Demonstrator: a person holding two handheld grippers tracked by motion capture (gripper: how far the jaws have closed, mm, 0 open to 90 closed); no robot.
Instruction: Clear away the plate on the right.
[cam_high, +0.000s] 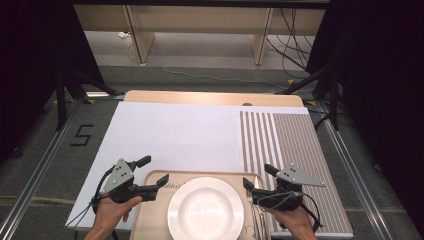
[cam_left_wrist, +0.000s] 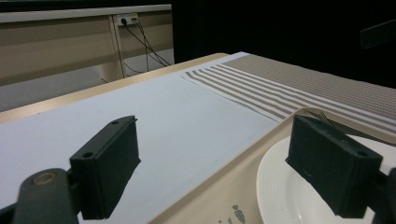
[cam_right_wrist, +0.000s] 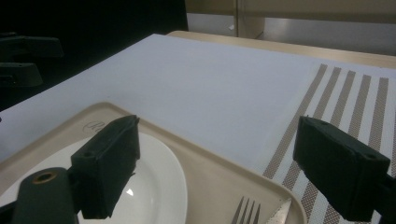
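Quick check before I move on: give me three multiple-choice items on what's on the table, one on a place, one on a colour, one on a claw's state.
1. Where does the plate sit?
A. on the striped mat
B. in the tray
C. on the floor

2. What colour is the plate?
A. white
B. black
C. red

3. How do the left claw jaws stand?
A. shut on the fork
B. shut on the plate
C. open, holding nothing

Key: 1 B, the tray rim surrounds it; 2 A, it is plain white in the high view; 3 C, a wide gap shows between the jaws.
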